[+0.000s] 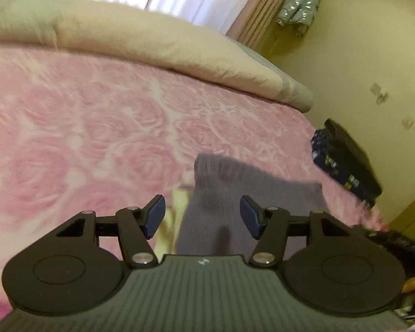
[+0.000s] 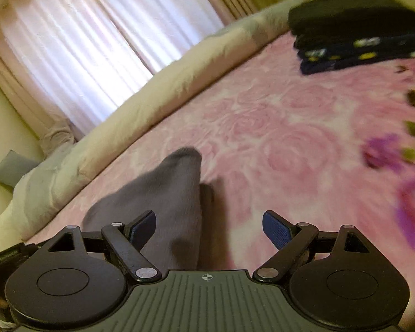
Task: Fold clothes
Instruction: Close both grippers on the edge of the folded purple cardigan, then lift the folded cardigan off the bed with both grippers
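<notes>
Pink rose-patterned bed (image 1: pixel 102 127): grey knit garment (image 1: pixel 235 193) lying ahead of left claw (image 1: pixel 202 215) and right claw (image 2: pixel 209 229), both released, empty.

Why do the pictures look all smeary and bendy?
Left wrist view: the pink blanket and grey garment are smeared by motion, while the left gripper stays sharp. Right wrist view: the stack of dark clothes is blurred, the bright curtains glare, and the fisheye bends the edges.

A grey-purple ribbed knit garment (image 1: pixel 235 193) lies spread on the pink rose-patterned blanket. One narrow rounded end (image 2: pixel 177 177) lies away from the cameras. A stack of folded dark clothes (image 2: pixel 357 30) sits well apart.
</notes>
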{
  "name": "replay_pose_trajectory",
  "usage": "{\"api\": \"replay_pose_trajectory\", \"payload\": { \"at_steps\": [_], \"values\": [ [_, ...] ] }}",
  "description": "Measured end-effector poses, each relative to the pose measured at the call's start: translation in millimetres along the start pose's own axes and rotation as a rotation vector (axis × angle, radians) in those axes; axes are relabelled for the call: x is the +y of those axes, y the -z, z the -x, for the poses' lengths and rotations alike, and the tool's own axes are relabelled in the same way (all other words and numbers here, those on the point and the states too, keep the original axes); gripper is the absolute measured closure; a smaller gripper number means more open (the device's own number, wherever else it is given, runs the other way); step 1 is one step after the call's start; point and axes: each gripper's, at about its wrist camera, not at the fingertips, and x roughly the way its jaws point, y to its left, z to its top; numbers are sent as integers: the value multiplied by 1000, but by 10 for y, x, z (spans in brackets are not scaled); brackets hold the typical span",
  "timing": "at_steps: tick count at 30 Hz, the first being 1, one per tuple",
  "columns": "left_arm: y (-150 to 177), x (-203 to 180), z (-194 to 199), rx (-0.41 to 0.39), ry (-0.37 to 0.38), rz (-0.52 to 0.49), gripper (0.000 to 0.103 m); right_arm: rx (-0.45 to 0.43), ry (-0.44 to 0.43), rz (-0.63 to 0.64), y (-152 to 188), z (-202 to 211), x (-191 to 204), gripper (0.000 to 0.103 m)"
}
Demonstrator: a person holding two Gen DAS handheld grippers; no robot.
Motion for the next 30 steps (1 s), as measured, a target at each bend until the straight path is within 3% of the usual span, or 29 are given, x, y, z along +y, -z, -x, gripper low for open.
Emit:
{"api": "replay_pose_trajectory", "payload": {
  "at_steps": [6,9,10,11,12,13,17,20,23,25,27,28,29,30],
  "values": [
    [-246,258,-420,84,70,159,49,72,-66,-74,-414,-543,19,16],
    [-305,316,-579,134,124,239,57,119,-58,-107,-529,-707,32,16],
    [-329,313,-636,146,141,244,68,130,-63,-122,-560,-745,21,16],
    [-352,308,-691,157,155,248,76,144,-71,-138,-575,-797,8,22],
    [-365,285,-728,167,146,222,81,159,-79,-155,-590,-849,-5,39],
    [-378,262,-762,175,135,194,89,173,-86,-171,-604,-901,-18,79],
    [-376,277,-764,156,97,145,91,162,-87,-154,-629,-953,-5,84],
    [-299,293,-824,148,57,107,90,167,-18,-107,-577,-1044,17,85],
    [-210,348,-948,155,20,169,90,218,81,-67,-505,-1251,47,85],
    [-252,286,-948,166,-6,156,89,237,113,-81,-540,-1257,87,81],
    [-336,206,-892,182,-20,127,87,254,140,-86,-592,-1212,136,61],
    [-383,190,-839,193,-20,124,82,252,154,-92,-631,-1151,145,41],
    [-416,195,-753,193,-27,129,81,238,154,-103,-667,-1036,146,34],
    [-447,201,-666,192,-34,135,77,225,152,-114,-702,-924,144,34]
  ]
}}
